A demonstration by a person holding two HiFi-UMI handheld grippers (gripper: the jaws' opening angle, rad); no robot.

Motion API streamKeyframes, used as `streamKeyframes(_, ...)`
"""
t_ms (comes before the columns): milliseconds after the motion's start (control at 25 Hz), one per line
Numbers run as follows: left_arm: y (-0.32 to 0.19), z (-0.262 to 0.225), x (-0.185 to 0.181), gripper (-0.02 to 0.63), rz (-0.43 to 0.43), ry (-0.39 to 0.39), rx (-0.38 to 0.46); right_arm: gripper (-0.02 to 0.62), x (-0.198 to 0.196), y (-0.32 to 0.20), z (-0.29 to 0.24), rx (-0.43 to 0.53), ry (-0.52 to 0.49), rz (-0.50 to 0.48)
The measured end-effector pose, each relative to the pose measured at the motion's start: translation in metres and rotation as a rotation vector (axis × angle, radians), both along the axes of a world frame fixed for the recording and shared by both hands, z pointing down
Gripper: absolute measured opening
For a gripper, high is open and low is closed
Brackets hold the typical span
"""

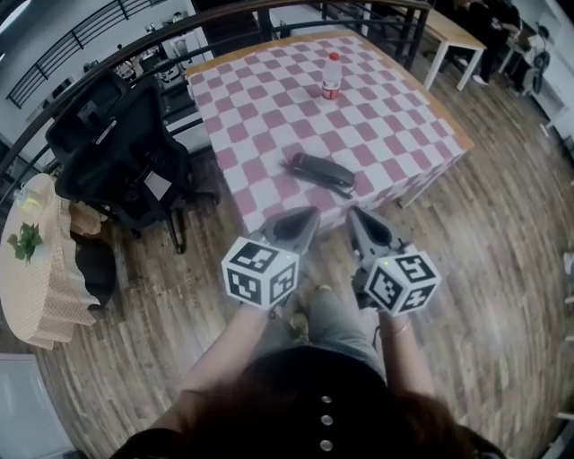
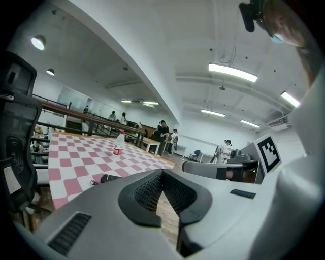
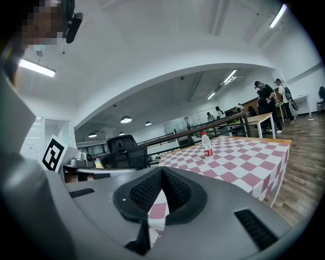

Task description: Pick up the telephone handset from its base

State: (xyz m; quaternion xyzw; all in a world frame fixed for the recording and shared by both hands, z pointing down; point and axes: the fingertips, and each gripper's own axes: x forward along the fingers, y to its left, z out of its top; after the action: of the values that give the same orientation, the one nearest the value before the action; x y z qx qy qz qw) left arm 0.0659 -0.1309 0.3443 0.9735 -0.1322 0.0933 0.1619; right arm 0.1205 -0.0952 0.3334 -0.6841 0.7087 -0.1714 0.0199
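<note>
A dark telephone with its handset (image 1: 320,172) lies near the front edge of a table with a pink-and-white checked cloth (image 1: 395,134). In the left gripper view the phone (image 2: 108,178) shows low over the jaw's edge. My left gripper (image 1: 311,215) and right gripper (image 1: 355,215) hang side by side just short of that table edge, pointing at the phone, apart from it. The left gripper (image 2: 162,171) is shut, with nothing between its pads. The right gripper (image 3: 161,169) is likewise shut and empty.
A water bottle with a red label (image 1: 332,76) stands farther back on the table. A black office chair (image 1: 117,148) is at the left, with a round cloth-covered table (image 1: 31,269) beside it. A dark railing (image 1: 269,13) runs behind, and people sit at a wooden table (image 1: 453,31).
</note>
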Motion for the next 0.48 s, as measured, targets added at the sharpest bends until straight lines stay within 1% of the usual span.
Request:
streamKeyframes(160, -0.013, 0.009, 0.005, 0.006, -0.012, -0.021, -0.008, 0.009, 0.015, -0.019, 0.007, -0.016, 0.0, 0.002)
streamKeyframes(320, -0.034, 0.016, 0.018, 0.006, -0.02, -0.026, -0.013, 0.009, 0.03, -0.044, 0.01, -0.014, 0.009, -0.026)
streamKeyframes(480, -0.057, 0.019, 0.037, 0.006, -0.04, -0.026, -0.027, 0.009, 0.049, -0.072, 0.015, -0.039, 0.028, -0.059)
